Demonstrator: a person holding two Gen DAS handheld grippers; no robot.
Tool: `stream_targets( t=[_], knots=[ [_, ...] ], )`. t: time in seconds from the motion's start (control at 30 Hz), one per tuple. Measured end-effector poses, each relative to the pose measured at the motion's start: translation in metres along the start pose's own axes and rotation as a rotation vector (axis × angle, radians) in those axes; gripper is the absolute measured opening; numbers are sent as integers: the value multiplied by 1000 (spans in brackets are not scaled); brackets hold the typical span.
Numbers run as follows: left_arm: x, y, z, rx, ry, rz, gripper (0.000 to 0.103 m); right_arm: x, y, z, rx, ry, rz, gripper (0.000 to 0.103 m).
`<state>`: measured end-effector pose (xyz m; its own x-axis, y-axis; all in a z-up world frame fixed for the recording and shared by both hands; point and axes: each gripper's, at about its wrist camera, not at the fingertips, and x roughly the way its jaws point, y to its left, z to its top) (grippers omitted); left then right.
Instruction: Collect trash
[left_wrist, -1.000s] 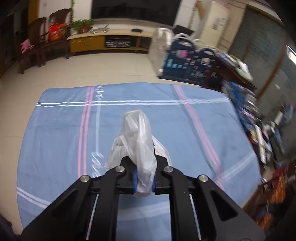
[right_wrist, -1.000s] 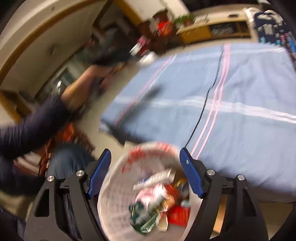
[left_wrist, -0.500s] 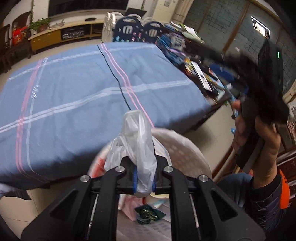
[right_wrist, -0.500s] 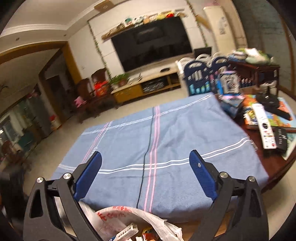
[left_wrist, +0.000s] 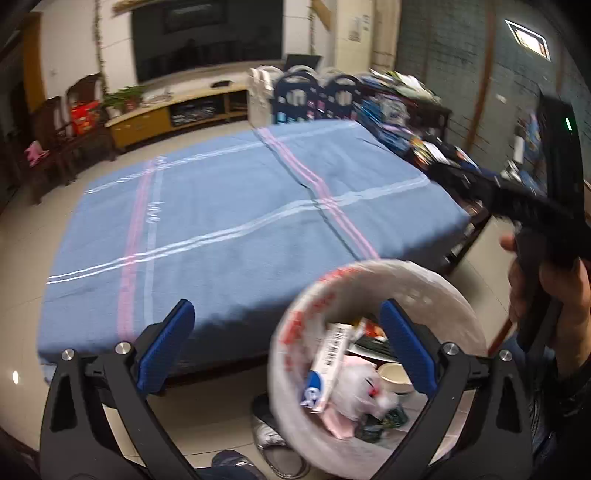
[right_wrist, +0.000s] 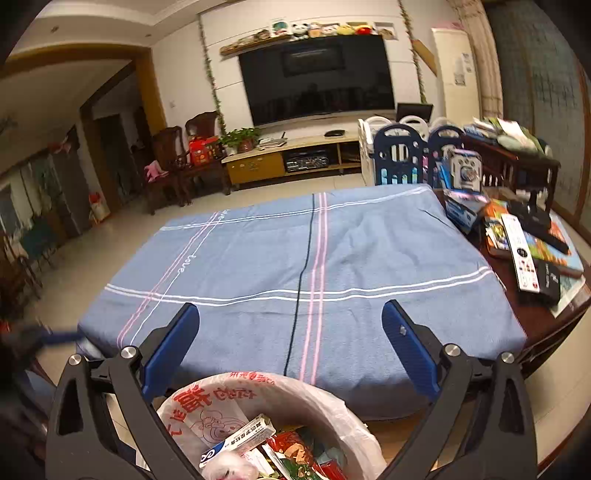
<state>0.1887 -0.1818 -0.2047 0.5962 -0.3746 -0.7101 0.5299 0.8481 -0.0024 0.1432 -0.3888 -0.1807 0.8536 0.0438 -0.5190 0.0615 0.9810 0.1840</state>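
Living room with tiled floor, dark wall television and yellow media cabinet at the far end; centre occupied by a low bench under a blue blanket with pink and white stripes (right_wrist: 295, 258), its top bare of litter in both views.

Item: round white latticed waste basket lined with a red-printed plastic bag (left_wrist: 373, 354), standing on the floor at the near edge of the bench; contents include a white-and-blue toothpaste carton (left_wrist: 327, 365), a crumpled white plastic bag (left_wrist: 356, 384) lying on top, and coloured wrappers.

Item: left gripper (left_wrist: 286, 343); jaws have just been opening and now stand fully apart, nothing between them; poised above the basket's left rim.

Item: right gripper (right_wrist: 291, 347); jaws likewise have just been opening, wide apart and empty, above the basket and aimed across the blanket; its handle and the hand (left_wrist: 550, 291) holding it show at the right of the left view.

Step in hand, by judgement: dropping the white bag into the basket, apparently complete; collection looks close to finished.

Next move: scan the blanket and the cluttered dark side table (right_wrist: 535, 314) at right for remaining trash; none is evident.
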Motion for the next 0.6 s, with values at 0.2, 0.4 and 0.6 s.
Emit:
stream_targets(
  t=[0.2, 0.4, 0.6],
  knots=[
    [-20, 71, 8, -170, -44, 156, 100, -2, 28, -5, -67, -8, -9, 100],
    [-13, 92, 10, -271, -70, 180, 100, 9, 50, -8, -101, 32, -27, 100],
    [-5, 77, 4, -225, -54, 178, 100, 24, 71, -20, -204, 75, -57, 100]
  ],
)
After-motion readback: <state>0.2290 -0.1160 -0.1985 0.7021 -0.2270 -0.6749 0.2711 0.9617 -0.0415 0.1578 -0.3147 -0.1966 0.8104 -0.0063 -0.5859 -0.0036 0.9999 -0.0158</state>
